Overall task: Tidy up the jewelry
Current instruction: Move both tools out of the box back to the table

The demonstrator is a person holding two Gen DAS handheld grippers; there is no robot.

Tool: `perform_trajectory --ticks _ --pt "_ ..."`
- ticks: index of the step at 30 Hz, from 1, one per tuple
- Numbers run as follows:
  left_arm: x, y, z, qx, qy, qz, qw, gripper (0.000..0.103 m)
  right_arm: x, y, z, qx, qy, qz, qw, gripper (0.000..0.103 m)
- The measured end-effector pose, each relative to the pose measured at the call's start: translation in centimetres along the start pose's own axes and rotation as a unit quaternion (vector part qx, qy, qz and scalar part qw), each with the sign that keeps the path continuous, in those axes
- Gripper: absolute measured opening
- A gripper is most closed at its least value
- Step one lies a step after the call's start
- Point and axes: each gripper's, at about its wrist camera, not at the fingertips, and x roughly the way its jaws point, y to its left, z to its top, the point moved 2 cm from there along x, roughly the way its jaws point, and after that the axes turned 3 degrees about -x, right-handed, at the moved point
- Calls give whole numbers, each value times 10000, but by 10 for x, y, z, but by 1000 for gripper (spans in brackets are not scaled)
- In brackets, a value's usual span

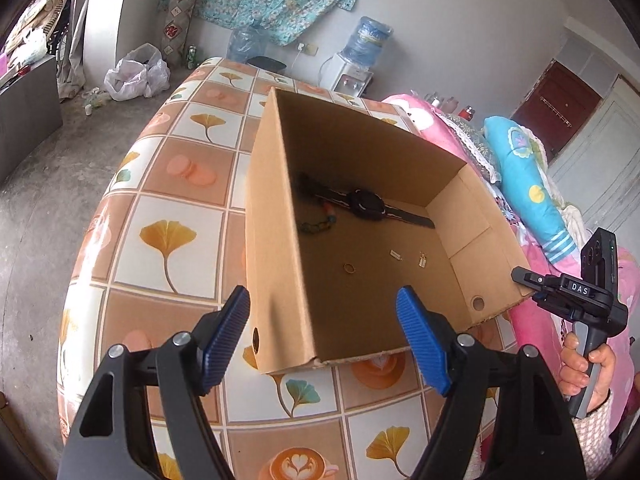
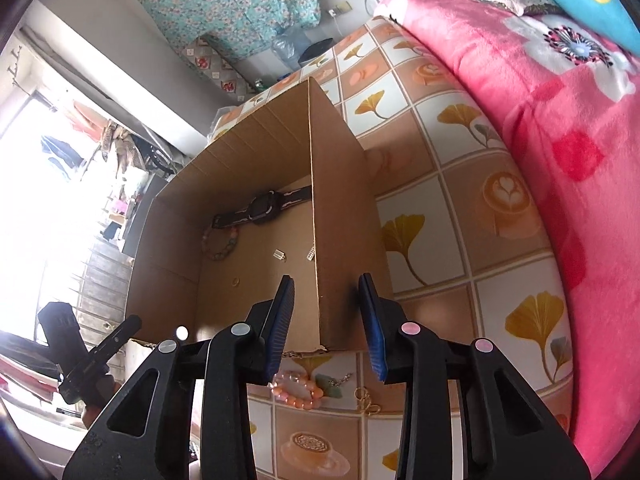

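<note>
An open cardboard box (image 1: pixel 276 240) stands on the tiled tablecloth (image 1: pixel 168 236). On its floor lie a black watch (image 1: pixel 366 206), a dark beaded bracelet (image 1: pixel 320 224), a gold ring (image 1: pixel 349 268) and two small earrings (image 1: pixel 395 255). My left gripper (image 1: pixel 326 336) is open and straddles the box's left wall near the front corner. My right gripper (image 2: pixel 328 320) is open and straddles the box's right wall (image 2: pixel 348 240), with a gap on the inner side. In front of the box, a pink bead bracelet (image 2: pixel 296 390), a green pendant (image 2: pixel 336 384) and gold hoops (image 2: pixel 366 400) lie on the table.
A pink flowered blanket (image 2: pixel 560 160) and a blue pillow (image 1: pixel 528 192) lie along the table's right side. The table's left edge (image 1: pixel 80 264) drops to a grey floor. A water dispenser (image 1: pixel 360 60) and bags stand by the far wall.
</note>
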Motion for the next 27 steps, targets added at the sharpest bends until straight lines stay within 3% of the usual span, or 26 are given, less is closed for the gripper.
perform_trajectory --ticks 3,6,10,13,15,18,22,27 --pt "-2 1 -1 3 -82 126 9999 74 -4 -2 0 52 -108 11 9999 33" --pt "-21 0 -3 209 -503 314 9980 74 -28 1 0 -201 -596 -321 9975 33" --pt "-59 -12 -20 834 -1145 183 9897 75 -74 11 -19 -662 -1430 -533 9861 34" --pt "-73 -24 -42 1308 -1198 45 9841 80 -90 23 -45 -1146 -1612 -319 9797 34" --pt "-73 -32 -60 1546 -988 -84 9830 82 -86 37 -65 -1480 -1453 -144 9782 34" --pt "-63 -39 -82 1750 -546 -175 9829 83 -55 59 -90 -1834 -837 131 9794 35" --pt "-35 -47 -107 2045 -116 181 9786 83 9 78 -111 -2224 -46 -173 9748 32" --pt "-6 -45 -124 2285 189 597 9715 83 52 91 -111 -2679 255 -458 9620 28"
